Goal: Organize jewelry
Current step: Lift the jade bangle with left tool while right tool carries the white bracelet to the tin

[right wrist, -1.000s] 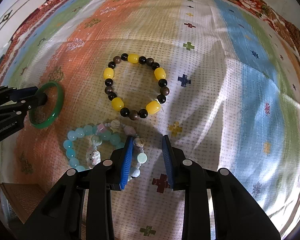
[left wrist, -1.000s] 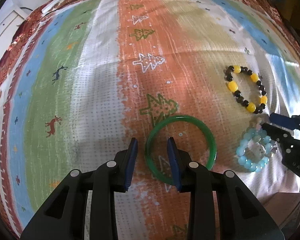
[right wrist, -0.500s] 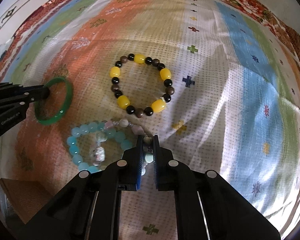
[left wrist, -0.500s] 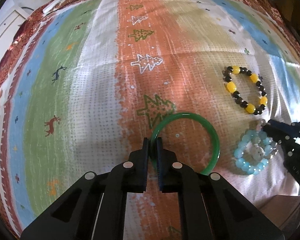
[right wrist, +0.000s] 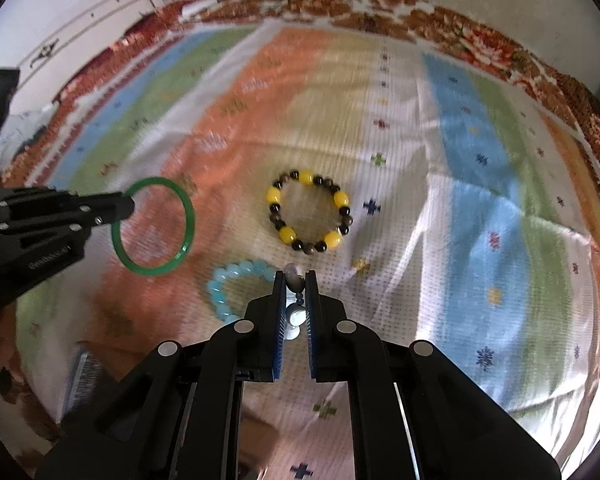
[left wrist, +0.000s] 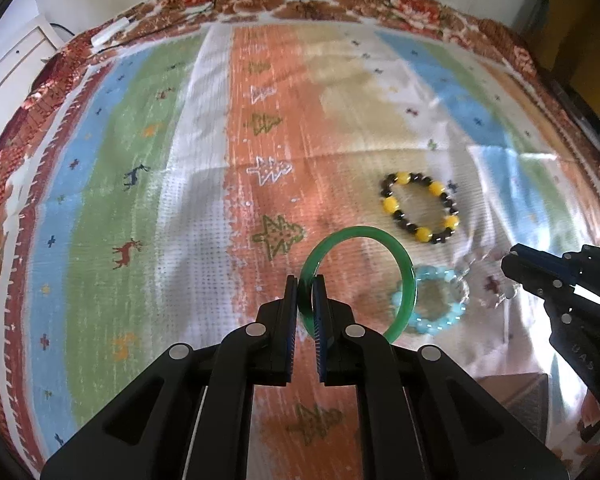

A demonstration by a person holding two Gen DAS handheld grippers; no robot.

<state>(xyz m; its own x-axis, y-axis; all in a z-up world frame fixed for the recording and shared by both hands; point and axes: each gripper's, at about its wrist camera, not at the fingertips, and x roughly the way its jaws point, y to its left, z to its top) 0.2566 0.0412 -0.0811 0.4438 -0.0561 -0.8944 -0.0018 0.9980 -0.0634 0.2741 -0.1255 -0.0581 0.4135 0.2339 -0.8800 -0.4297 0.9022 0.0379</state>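
We note a striped cloth [left wrist: 148,208] covering the whole surface, its floral border running along the far edge. No box, tray or stand for jewelry is plainly visible in either view; a brownish shape at the near edge cannot be identified.

The left gripper [left wrist: 306,280] is clenched on the near-left arc of the green bangle [left wrist: 396,252], which appears raised off the cloth over the near middle of the surface. In the right wrist view the bangle [right wrist: 186,216] hangs from those fingers, clear of the other pieces.

The right gripper [right wrist: 292,276] is clamped on the pale end of the blue bracelet [right wrist: 228,276]; the blue beads trail to its left, and we cannot tell whether they touch the cloth. From the left view this bracelet [left wrist: 436,320] sits just beyond the bangle, partly overlapped by it.

The yellow bracelet [right wrist: 310,212] lies flat and untouched toward the middle, apart from both grippers.

We judge the task to be at an early stage: two pieces are gripped, none is placed, and the yellow bracelet remains to be handled.
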